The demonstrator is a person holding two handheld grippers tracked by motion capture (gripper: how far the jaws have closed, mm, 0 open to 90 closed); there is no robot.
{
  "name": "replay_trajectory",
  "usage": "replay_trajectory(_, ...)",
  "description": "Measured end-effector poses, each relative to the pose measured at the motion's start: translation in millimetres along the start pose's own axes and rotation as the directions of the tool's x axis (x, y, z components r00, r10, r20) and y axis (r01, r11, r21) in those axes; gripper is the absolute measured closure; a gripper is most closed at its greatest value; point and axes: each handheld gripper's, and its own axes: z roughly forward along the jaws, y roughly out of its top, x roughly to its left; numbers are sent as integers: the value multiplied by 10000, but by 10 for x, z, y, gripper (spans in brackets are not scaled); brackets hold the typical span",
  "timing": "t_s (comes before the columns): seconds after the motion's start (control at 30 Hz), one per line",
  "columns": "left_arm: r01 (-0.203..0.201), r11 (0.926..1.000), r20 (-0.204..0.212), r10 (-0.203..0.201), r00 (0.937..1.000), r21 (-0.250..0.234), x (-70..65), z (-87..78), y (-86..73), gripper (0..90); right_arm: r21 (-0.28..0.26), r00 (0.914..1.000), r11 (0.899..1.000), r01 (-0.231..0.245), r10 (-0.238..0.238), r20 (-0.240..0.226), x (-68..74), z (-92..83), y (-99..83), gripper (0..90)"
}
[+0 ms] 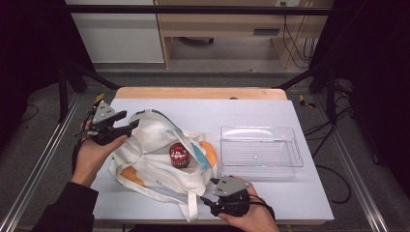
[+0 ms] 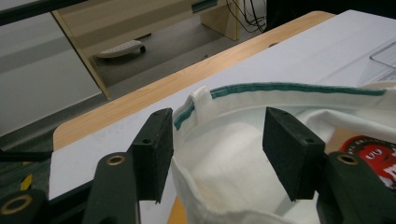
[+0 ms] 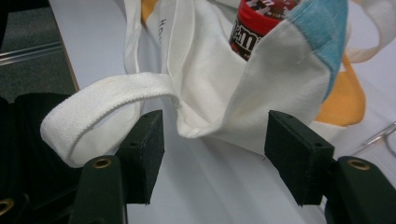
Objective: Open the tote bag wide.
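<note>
A white tote bag with teal, orange and blue patches lies slumped on the white table. A red M&M's can stands in its open mouth. My left gripper is at the bag's left rim, open; in the left gripper view the teal-trimmed rim passes between the jaws, untouched by the pads, with the can at the right. My right gripper sits at the bag's near right corner, open. In the right gripper view the bag corner and a loose strap lie just ahead of the jaws, the can beyond.
A clear plastic tray stands to the right of the bag, holding nothing. The table's wooden far edge runs behind. Black frame rails flank both sides, and cables trail on the floor at the right.
</note>
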Motion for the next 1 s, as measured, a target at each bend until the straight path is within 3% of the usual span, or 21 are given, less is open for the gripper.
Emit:
replay_trajectory(0.3, -44, 9995, -255, 36, 9997, -301, -292, -343, -327, 410, -507, 9996, 9986, -181, 193, 230, -117, -157, 170, 428)
replay_trajectory(0.47, -187, 9997, -181, 185, 9997, -132, -511, -431, -465, 416, -669, 9988, 9977, -92, 124, 479, -281, -188, 474, 468)
replay_trajectory(0.57, 77, 9999, -60, -77, 10000, -124, -582, -416, -548, 420, -630, 9981, 9980, 15, 23, 611, -372, -169, 686, 485)
replay_trajectory(0.67, 12, 9999, -77, -11, 10000, 132, -604, -363, -568, 427, -524, 9974, 9986, 104, -66, 722, -456, -118, 886, 491)
replay_trajectory(0.83, 240, 9997, -242, -239, 9994, 68, -665, -284, -576, 424, -233, 9958, 9994, 242, -221, 884, -618, 85, 1244, 473)
replay_trajectory(0.9, 207, 9998, -343, -205, 9992, 51, -705, -252, -595, 422, -161, 9957, 9995, 253, -238, 899, -635, 125, 1286, 469)
replay_trajectory(1.0, 215, 9997, -450, -219, 9987, -95, -772, -207, -629, 392, 235, 9954, 9995, 214, -235, 924, -746, 438, 1500, 431)
